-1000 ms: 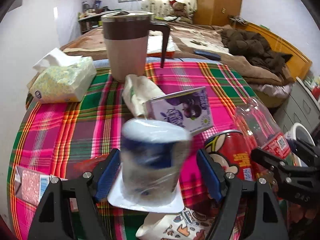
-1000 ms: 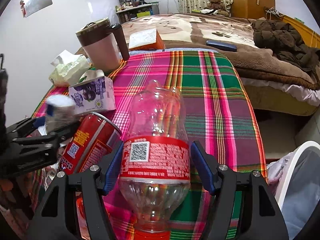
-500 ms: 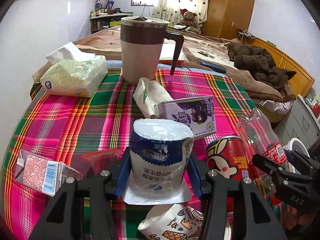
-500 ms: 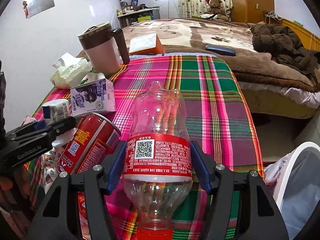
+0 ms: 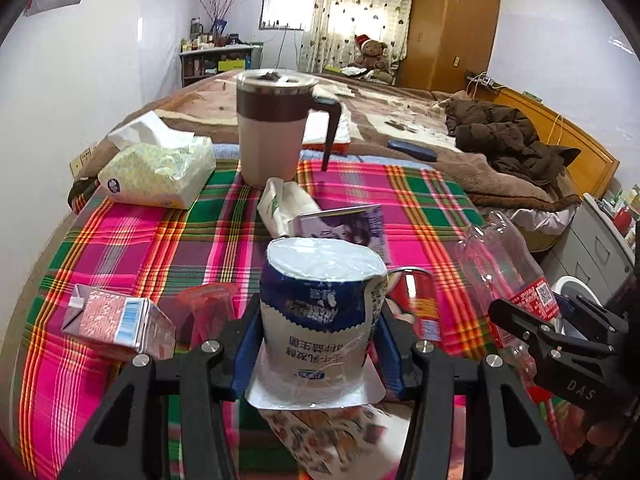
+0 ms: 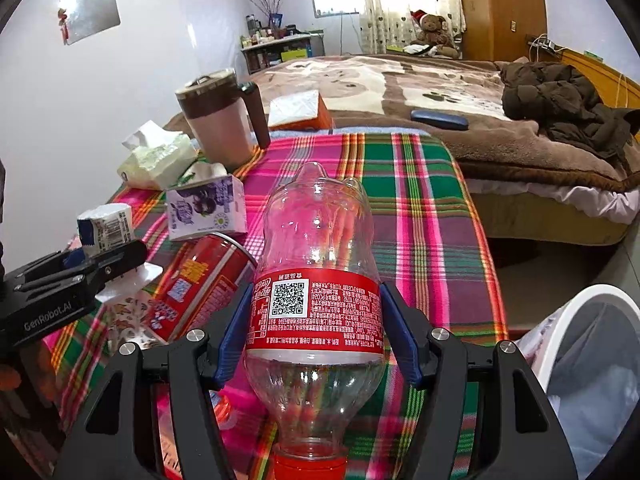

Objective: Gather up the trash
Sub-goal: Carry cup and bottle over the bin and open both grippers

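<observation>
My left gripper (image 5: 316, 334) is shut on an upside-down blue-and-white yogurt cup (image 5: 320, 296), held just above the plaid tablecloth (image 5: 420, 208). My right gripper (image 6: 316, 320) is shut on a clear plastic bottle (image 6: 320, 232) at its red label, cap toward the camera. In the right wrist view the left gripper (image 6: 120, 256) and its cup (image 6: 106, 226) sit at the left. On the cloth lie a red can (image 6: 200, 280), a purple carton (image 6: 204, 212), a pink carton (image 5: 116, 320), a red wrapper (image 5: 208, 304), a patterned paper cup (image 5: 340, 436) and a crumpled white bag (image 5: 280, 204).
A lidded mug (image 5: 276, 128) and a tissue pack (image 5: 156, 172) stand at the table's far side. A white bin (image 6: 592, 360) with a grey liner stands on the floor to the right of the table. A bed (image 6: 400, 80) lies beyond.
The left jaws closed onto the yogurt cup and lifted it a little. The right jaws tightened on the bottle and rose slightly with it.
</observation>
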A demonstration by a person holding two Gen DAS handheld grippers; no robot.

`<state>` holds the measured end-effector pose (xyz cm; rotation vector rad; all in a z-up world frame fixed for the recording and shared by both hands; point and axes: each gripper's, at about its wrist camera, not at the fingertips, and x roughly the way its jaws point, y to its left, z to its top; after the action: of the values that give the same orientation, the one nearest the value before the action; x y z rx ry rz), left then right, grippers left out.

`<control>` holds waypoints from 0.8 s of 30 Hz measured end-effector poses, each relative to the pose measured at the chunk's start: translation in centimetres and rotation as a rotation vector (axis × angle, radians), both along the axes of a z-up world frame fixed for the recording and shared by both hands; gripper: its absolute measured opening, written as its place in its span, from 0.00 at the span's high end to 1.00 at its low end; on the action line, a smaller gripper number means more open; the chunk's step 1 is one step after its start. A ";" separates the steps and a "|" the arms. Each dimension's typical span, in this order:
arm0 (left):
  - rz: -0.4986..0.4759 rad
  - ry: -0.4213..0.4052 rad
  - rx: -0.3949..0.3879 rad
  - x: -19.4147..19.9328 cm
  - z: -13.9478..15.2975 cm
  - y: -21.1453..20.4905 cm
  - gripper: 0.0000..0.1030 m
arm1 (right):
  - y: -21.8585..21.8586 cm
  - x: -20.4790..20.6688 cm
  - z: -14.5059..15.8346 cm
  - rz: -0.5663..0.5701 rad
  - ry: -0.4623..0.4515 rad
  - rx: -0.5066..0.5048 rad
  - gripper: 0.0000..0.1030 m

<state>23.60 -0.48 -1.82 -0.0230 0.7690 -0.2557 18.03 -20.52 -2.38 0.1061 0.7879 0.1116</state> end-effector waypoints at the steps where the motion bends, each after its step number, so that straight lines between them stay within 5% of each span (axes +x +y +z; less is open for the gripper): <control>1: -0.005 -0.006 -0.002 -0.4 0.3 -0.2 0.48 | -0.1 -0.3 0.3 0.000 -0.005 0.004 0.38; 24: -0.142 -0.105 -0.036 -8.5 4.7 -7.4 0.48 | -6.6 -7.4 4.0 -0.091 -0.099 0.013 0.38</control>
<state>15.08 -7.89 2.91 0.0110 0.6621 -0.4024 10.61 -27.12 1.65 0.1473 0.6825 0.0353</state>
